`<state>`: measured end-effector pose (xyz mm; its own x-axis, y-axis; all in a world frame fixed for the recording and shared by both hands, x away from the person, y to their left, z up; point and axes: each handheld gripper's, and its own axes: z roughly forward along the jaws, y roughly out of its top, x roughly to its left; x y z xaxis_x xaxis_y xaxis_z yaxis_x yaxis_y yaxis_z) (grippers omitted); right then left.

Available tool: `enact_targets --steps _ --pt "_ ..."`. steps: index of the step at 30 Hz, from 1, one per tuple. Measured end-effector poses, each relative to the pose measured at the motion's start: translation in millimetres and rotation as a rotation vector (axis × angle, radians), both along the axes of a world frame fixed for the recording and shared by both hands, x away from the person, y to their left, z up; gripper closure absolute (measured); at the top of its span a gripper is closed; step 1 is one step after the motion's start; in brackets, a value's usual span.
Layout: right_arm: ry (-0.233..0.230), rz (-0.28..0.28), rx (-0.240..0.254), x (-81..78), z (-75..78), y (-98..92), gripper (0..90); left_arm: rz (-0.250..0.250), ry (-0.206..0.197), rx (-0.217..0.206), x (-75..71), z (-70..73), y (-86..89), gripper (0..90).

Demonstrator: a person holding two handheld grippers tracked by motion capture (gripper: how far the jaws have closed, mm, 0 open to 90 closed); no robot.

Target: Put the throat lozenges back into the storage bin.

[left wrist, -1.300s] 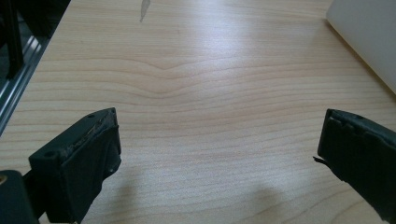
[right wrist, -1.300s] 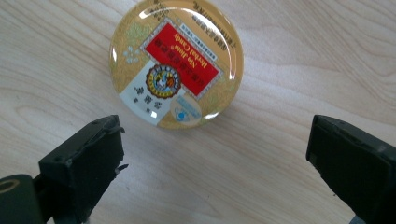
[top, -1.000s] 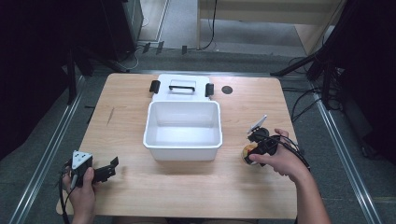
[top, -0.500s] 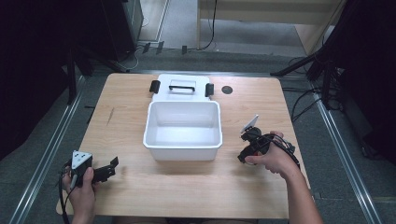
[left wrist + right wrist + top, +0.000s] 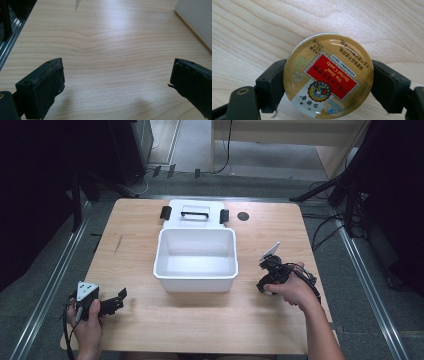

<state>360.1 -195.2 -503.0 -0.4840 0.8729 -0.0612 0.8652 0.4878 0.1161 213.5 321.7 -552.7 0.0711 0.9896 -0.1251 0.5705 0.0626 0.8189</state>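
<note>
A round, flat gold-coloured tin (image 5: 327, 76) with a red label reading "Nin Jiom Herbal Candy" sits squarely between the two black jaws of the right gripper (image 5: 327, 85), its lid facing the camera in the right gripper view. The jaws have just been closing, and each pad now presses against the tin's rim on opposite sides, so the tin is clamped across its full width. It lies over the pale wooden table (image 5: 249, 30), to the right of the white rectangular plastic tub (image 5: 195, 260); whether its underside touches the wood I cannot tell. In the high view the tin is mostly hidden under the right gripper (image 5: 267, 281) and the hand behind it.

The tub stands open in the middle of the table, and its white lid (image 5: 194, 213) with a handle and black side clasps lies flat just behind it, touching or almost touching the tub's far edge. A small dark round spot (image 5: 243, 215) marks the wood to the right of the lid.

Well apart, near the table's front left corner, the left gripper (image 5: 116, 301) rests low over the wood in the person's left hand (image 5: 87, 327). Its jaws stand wide apart with bare wood between them.
</note>
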Motion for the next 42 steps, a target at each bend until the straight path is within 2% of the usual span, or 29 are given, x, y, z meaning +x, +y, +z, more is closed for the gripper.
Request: enact_targets --steps 5,15,27,42 --pt "-0.011 0.02 0.004 -1.4 8.7 1.3 20.5 0.0 0.0 0.001 0.0 0.0 -0.1 0.0" --pt "-0.034 0.017 0.03 0.5 29.7 3.8 20.6 0.001 0.002 -0.001 -0.1 0.1 0.6 0.0" --pt "-0.046 0.042 0.032 5.4 54.6 10.4 20.6 0.002 0.0 -0.007 0.0 0.0 1.0 0.0" --pt "-0.05 0.077 0.043 10.7 74.5 21.0 20.6 0.004 0.0 -0.015 0.0 0.0 1.7 0.0"
